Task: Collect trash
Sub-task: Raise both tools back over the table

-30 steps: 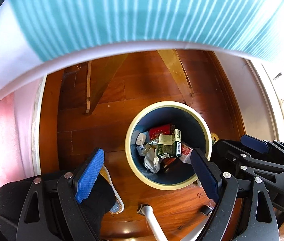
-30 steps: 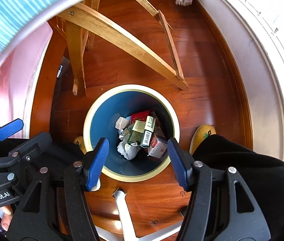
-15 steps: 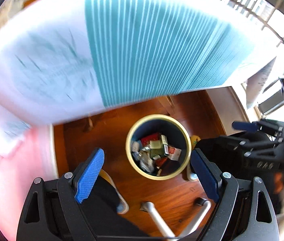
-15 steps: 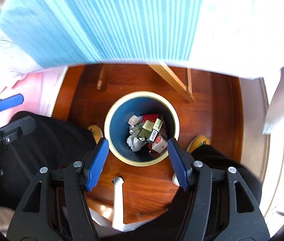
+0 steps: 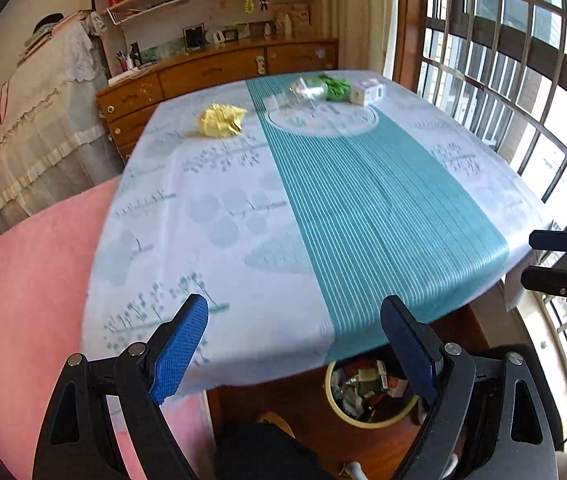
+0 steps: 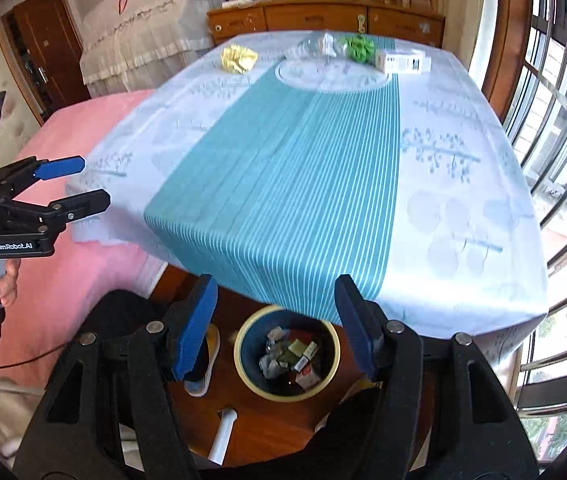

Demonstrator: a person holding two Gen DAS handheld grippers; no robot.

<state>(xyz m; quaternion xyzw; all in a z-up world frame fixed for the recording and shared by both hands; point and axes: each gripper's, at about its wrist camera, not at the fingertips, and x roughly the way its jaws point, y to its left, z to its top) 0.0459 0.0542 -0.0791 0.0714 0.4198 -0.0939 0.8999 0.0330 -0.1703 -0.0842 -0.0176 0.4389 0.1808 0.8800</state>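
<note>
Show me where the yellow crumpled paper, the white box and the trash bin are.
Yellow crumpled paper (image 5: 221, 120), left wrist view, middle of the wad.
White box (image 6: 403, 61), right wrist view, front face.
Trash bin (image 6: 243, 364), right wrist view, cream rim on the left side.

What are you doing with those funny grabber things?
I'm cleaning up trash. I hold a left tool and a right tool, both open and empty. The bin on the floor by the table already has boxes and wrappers in it. Across the table there's more trash: a yellow paper ball, a clear wrapper, a green wrapper and a small white box.
</note>
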